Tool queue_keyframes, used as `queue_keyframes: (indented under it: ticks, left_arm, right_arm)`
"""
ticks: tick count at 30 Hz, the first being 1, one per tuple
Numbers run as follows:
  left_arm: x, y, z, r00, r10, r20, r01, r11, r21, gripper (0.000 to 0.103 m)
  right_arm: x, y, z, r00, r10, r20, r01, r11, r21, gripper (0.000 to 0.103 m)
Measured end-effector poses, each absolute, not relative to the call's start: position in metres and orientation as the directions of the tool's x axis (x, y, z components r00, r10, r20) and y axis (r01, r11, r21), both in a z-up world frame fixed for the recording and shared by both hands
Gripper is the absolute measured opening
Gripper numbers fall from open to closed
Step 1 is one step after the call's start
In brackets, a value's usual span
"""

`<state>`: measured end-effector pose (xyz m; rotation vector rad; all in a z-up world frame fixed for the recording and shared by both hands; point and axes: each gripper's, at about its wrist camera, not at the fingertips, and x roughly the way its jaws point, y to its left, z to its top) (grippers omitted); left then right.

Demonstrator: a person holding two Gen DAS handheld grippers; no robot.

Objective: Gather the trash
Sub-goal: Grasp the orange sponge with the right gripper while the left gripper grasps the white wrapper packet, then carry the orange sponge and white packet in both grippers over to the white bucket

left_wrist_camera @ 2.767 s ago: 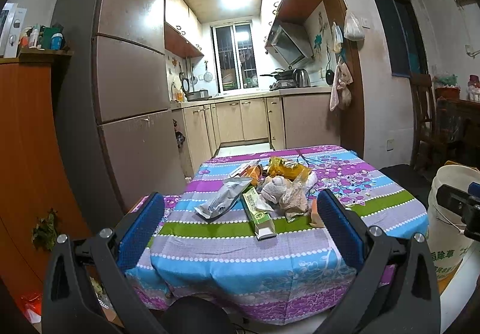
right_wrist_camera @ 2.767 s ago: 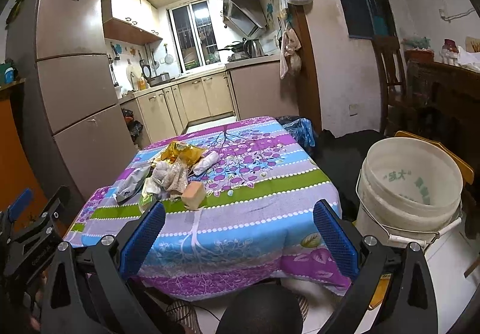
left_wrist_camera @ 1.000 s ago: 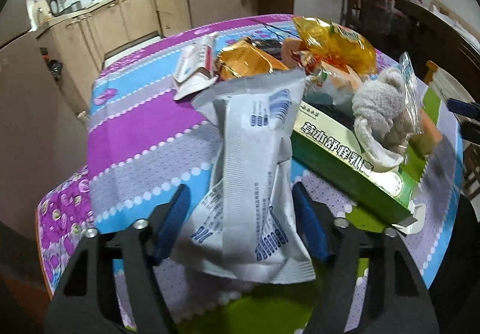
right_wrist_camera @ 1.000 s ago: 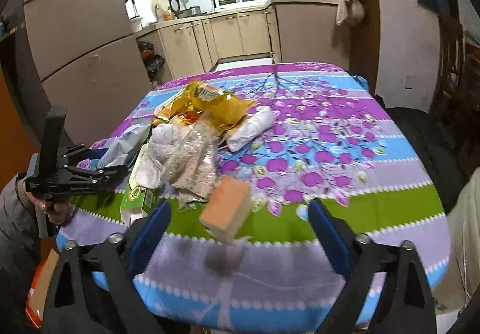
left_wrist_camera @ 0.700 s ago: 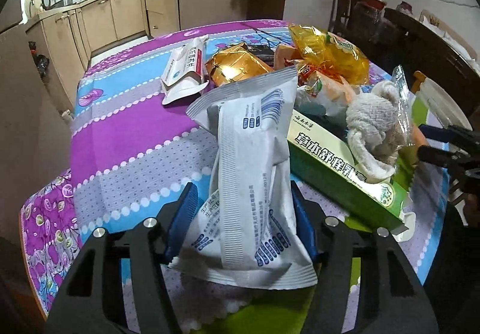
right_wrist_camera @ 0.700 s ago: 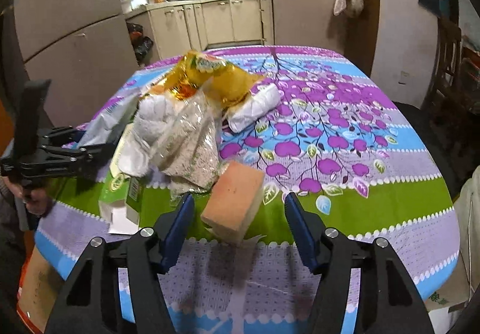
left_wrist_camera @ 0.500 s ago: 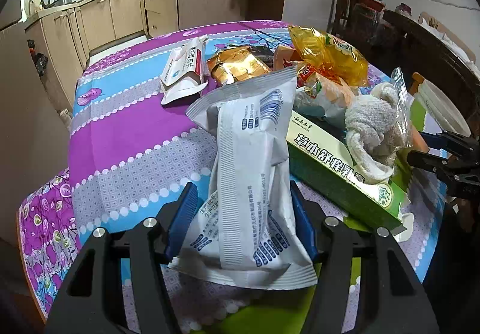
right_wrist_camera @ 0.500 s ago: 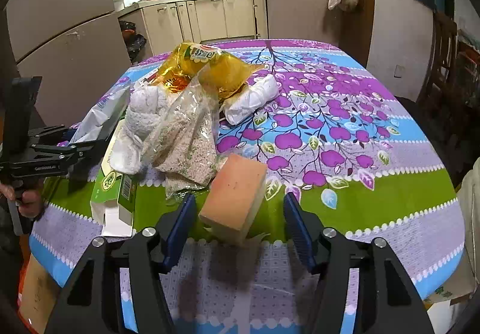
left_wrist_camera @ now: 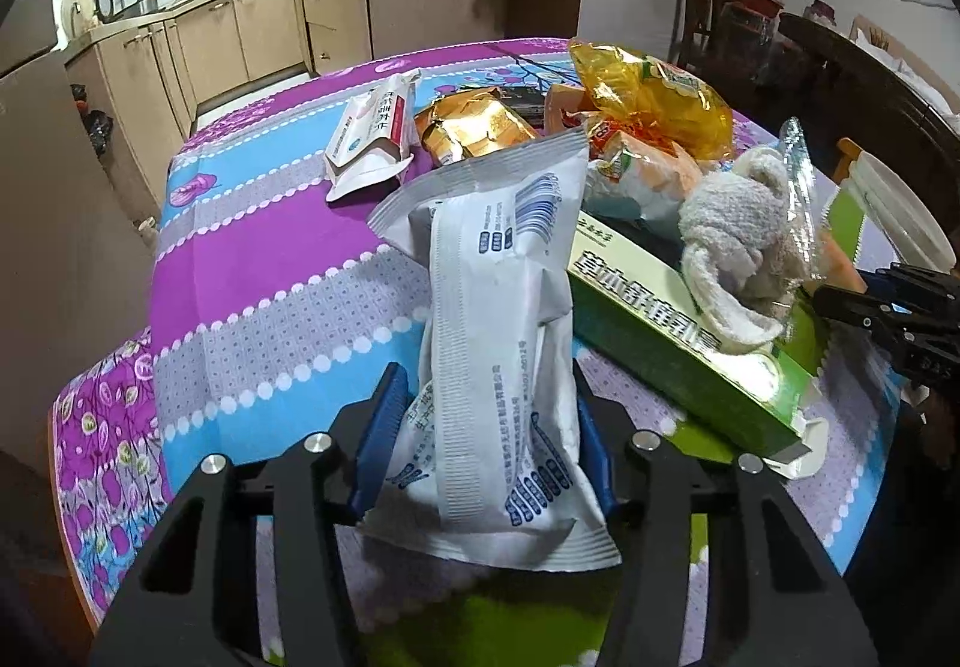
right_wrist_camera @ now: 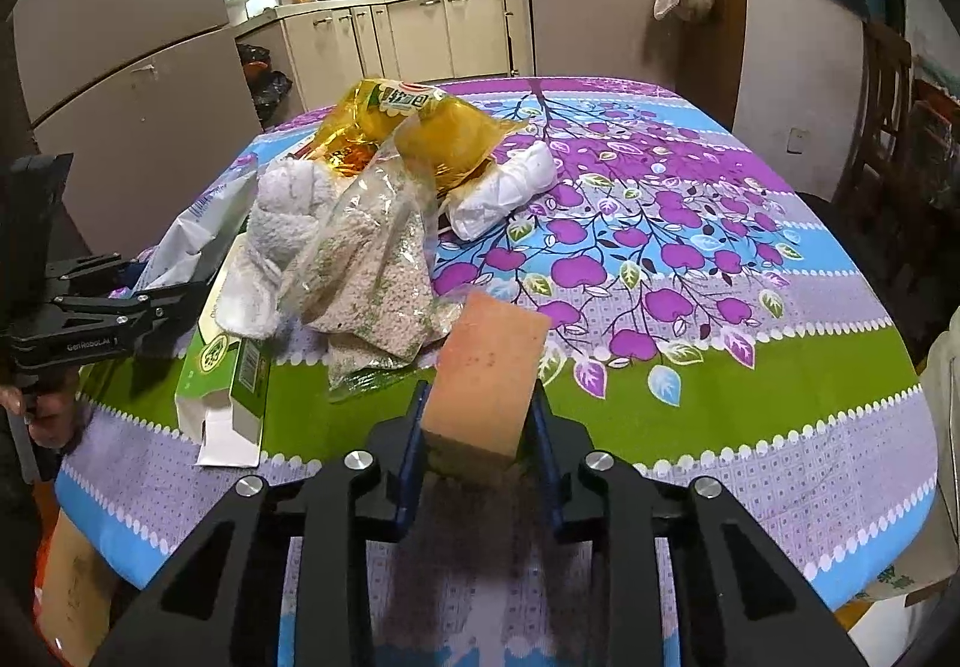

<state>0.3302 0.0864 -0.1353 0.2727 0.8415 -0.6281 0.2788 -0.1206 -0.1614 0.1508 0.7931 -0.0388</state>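
A kitchen-dining room under artificial light; a counter [right_wrist_camera: 720, 397] under a striped, flowered cloth carries a heap of litter.

Nearest in the right wrist view, the right hand-held gripper [right_wrist_camera: 480, 427] has just been closing, and its blue pads now press both sides of an orange sponge [right_wrist_camera: 489, 367] at the near edge of the cloth. The sponge still appears to rest on the counter.

Nearest in the left wrist view, the left hand-held gripper [left_wrist_camera: 486, 439] has likewise been closing on a white pouch [left_wrist_camera: 498, 337]; the pads bear on the pouch's lower part and it bulges between them. The rest of the pouch leans back against the heap.

Just beyond lie a green box [left_wrist_camera: 672, 349] with a knotted grey rag [left_wrist_camera: 732, 223] on it, a clear bag of grains [right_wrist_camera: 372, 271], and further off a yellow wrapper [left_wrist_camera: 648, 97], a gold wrapper [left_wrist_camera: 474, 127], a white carton [left_wrist_camera: 372, 133] and a white roll [right_wrist_camera: 504, 193].

Judgement: the grasp step is in hand on both sides. The next move calls for lifting both items clear of the heap without dragging neighbours, then carrying them to a bin. A pale bucket rim [left_wrist_camera: 900, 211] shows beyond the counter's far right edge.
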Motion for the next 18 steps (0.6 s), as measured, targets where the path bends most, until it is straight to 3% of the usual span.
queue_keyframes:
  ticks: [10, 18]
  left_arm:
    - [0.301, 0.098, -0.131, 0.563, -0.352, -0.748, 0.508, 0.861, -0.024, 0.043]
    - [0.271, 0.111, -0.113, 0.673, -0.287, -0.682, 0.372, 0.928, -0.023, 0.042]
  right_arm:
    - [0.264, -0.119, -0.151, 0.721, 0.051, -0.691, 0.06, 0.989, 0.135, 0.028]
    - [0.242, -0.122, -0.133, 0.739, 0.027, -0.673, 0.065, 0.992, 0.111, 0.028]
